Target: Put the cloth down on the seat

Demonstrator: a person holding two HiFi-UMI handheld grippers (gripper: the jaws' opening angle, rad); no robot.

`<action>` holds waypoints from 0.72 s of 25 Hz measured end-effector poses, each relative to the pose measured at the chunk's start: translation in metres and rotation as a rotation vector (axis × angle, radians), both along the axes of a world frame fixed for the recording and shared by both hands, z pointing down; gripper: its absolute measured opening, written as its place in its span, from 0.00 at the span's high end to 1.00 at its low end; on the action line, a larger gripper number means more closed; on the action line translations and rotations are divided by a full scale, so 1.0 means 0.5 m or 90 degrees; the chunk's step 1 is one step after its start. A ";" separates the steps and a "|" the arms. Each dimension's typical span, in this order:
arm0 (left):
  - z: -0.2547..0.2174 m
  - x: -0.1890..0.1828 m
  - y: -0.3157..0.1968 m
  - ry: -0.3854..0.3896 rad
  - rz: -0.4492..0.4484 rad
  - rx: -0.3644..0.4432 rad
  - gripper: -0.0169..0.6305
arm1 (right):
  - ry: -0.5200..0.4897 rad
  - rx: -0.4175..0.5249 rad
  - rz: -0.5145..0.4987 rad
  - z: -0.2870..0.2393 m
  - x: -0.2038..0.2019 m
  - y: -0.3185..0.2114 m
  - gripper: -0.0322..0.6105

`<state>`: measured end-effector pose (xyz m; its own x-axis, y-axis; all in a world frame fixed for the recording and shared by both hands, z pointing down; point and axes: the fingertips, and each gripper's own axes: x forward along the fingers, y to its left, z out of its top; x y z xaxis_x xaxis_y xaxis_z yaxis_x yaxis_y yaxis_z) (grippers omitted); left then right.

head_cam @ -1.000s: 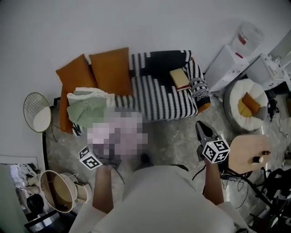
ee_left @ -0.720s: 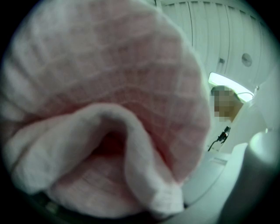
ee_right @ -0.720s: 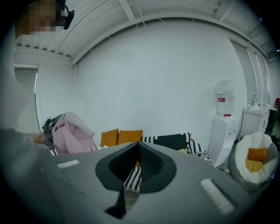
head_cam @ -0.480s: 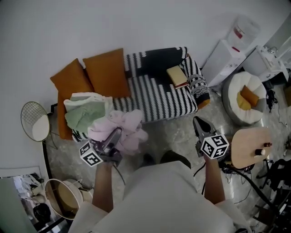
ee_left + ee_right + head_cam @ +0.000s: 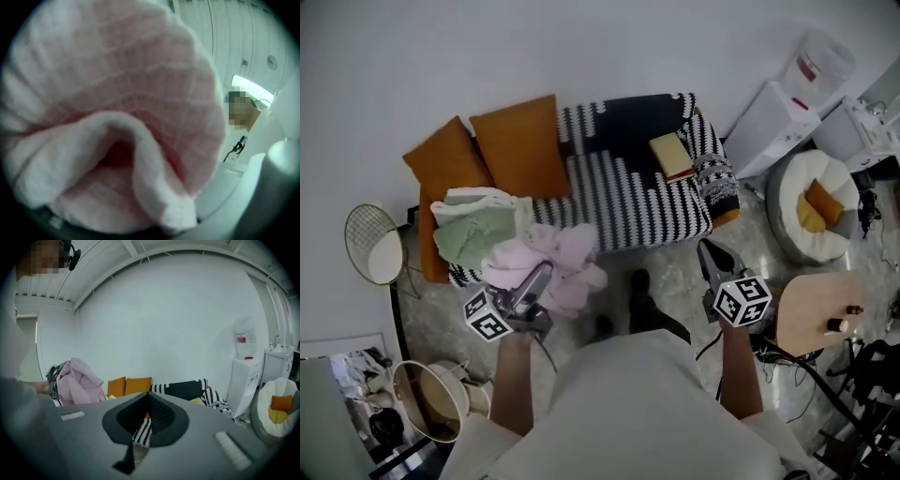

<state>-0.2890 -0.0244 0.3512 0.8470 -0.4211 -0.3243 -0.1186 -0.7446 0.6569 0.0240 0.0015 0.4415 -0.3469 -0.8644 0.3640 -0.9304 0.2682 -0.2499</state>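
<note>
While the left gripper [image 5: 534, 281] pinches the pink cloth [image 5: 558, 258] in a loose bunch, held in the air just in front of the sofa's left end, I judge the carry nearly over, with only the drop left. The right gripper [image 5: 713, 258] hangs off to the side, jaws pressed together on nothing. I'd bring the bundle forward over the bare striped seat [image 5: 628, 202], between the green cloth [image 5: 473, 230] and the book [image 5: 672, 156]. Then I'd lower it until the hanging folds rest on the cover, and only then spread the jaws. Letting go too early risks it sliding off the front edge.
</note>
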 end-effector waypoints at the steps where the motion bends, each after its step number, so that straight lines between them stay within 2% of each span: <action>1: 0.004 0.021 -0.022 -0.002 -0.004 -0.006 0.77 | -0.003 -0.004 -0.005 0.004 0.018 -0.028 0.95; 7: 0.031 0.117 -0.129 -0.016 -0.024 -0.026 0.77 | -0.009 -0.023 -0.043 0.029 0.088 -0.158 0.95; 13: 0.065 0.212 -0.226 -0.070 -0.029 -0.028 0.77 | -0.016 -0.047 -0.070 0.063 0.148 -0.263 0.95; 18: 0.093 0.279 -0.320 -0.084 -0.046 -0.035 0.77 | -0.027 -0.072 -0.089 0.107 0.202 -0.341 0.94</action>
<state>-0.1493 -0.1842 0.3978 0.8474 -0.4967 -0.1875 -0.2581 -0.6941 0.6721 0.1247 -0.1691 0.4952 -0.4783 -0.7612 0.4380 -0.8738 0.3627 -0.3239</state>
